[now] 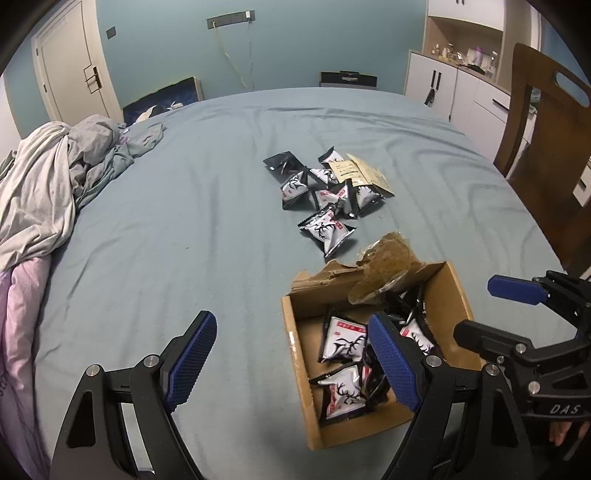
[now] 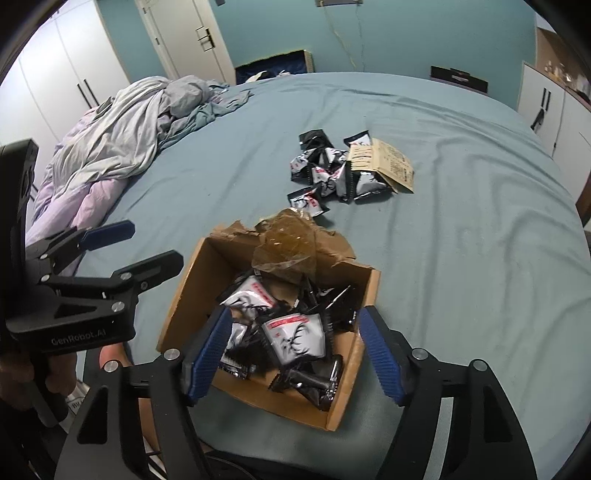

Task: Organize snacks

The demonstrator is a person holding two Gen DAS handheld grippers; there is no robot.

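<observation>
Box (image 2: 177, 306) with snack packets (image 2: 295, 334) sat below our released right claw (image 2: 291, 350); we saw packet upright. Left claw (image 1: 291, 354) released.

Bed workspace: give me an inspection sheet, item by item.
Surface: bed, blue sheet, wrinkled.
Job's things: open box near the front edge, snack packs inside, torn flap at its far side; loose pile of packs farther back, with a tan paper packet on it.
Clutter: bundled bedding at the left.
Grippers: left tool open, beside the box, nothing between its fingers; right tool open over the box, gripping nothing.
Cables: two hanging from a wall socket strip.
Surroundings: door, white cabinets, wooden chair.
</observation>
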